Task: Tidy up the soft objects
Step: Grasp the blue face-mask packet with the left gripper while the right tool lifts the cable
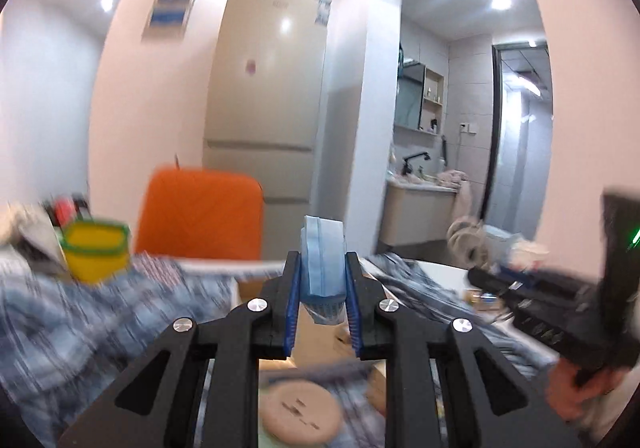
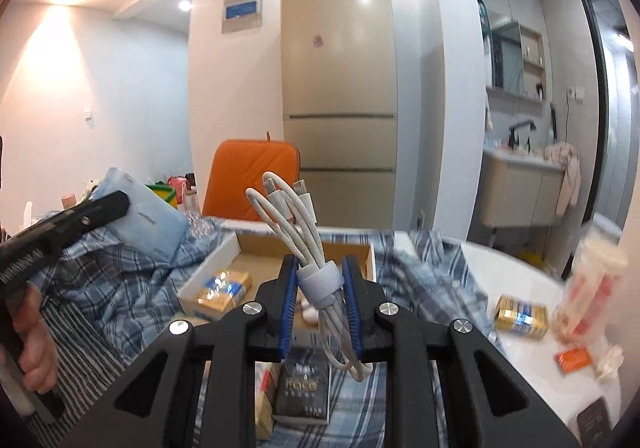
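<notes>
My left gripper is shut on a light blue soft tissue pack and holds it up above the table; the same pack shows at the left of the right wrist view, clamped in the left gripper's black fingers. My right gripper is shut on a bundled white cable tied with a pale strap, held above an open cardboard box. A blue plaid shirt lies spread on the table around the box.
The box holds a yellow-blue packet. A second packet, a pink-white tube, an orange packet and a dark book lie on the white table. An orange chair, a yellow tub and a fridge stand behind.
</notes>
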`<state>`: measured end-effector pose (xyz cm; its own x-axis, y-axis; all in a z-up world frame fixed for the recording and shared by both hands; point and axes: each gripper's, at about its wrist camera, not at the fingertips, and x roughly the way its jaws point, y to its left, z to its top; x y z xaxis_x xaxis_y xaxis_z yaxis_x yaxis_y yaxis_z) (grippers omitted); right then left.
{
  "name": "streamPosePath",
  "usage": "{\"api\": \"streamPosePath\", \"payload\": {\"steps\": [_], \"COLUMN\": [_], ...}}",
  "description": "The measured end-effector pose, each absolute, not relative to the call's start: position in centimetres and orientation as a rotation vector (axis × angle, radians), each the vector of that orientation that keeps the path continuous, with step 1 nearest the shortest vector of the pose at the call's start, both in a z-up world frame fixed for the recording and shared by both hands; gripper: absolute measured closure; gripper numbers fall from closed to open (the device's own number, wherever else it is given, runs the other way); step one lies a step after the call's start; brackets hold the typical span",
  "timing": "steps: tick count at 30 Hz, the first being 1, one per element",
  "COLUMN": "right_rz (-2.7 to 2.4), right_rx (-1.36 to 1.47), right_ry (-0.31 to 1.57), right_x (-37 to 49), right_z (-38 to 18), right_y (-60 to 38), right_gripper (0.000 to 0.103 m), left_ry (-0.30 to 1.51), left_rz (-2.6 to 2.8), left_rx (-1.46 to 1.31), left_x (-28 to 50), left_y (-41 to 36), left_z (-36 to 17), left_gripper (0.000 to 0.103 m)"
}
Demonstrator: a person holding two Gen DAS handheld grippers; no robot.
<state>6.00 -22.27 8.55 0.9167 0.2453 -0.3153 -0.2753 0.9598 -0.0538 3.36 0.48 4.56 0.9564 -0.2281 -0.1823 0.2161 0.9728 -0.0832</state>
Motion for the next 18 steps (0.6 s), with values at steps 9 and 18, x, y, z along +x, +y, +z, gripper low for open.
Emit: {"api": "streamPosePath", "payload": {"steps": [9,18], "right_rz": [0.23,0.212], "right_rx": [-0.055,0.014], "right_ry": [0.29,0.484], "right_x": [10.6,17.0], "right_z": [11.7,6.0], "right_y": [-19.5,-19.5], "right_gripper": [0.079,0.079], "left_ry": [0.193,0.513], "left_rz": [-0.165,-0.122], "left_rx": [-0.057,-0.044], "left_x": [8.3,14.4], "left_y": [0.4,0.4], "left_z": [3.6,-0.4], "left_gripper": [0.084,0.084]}}
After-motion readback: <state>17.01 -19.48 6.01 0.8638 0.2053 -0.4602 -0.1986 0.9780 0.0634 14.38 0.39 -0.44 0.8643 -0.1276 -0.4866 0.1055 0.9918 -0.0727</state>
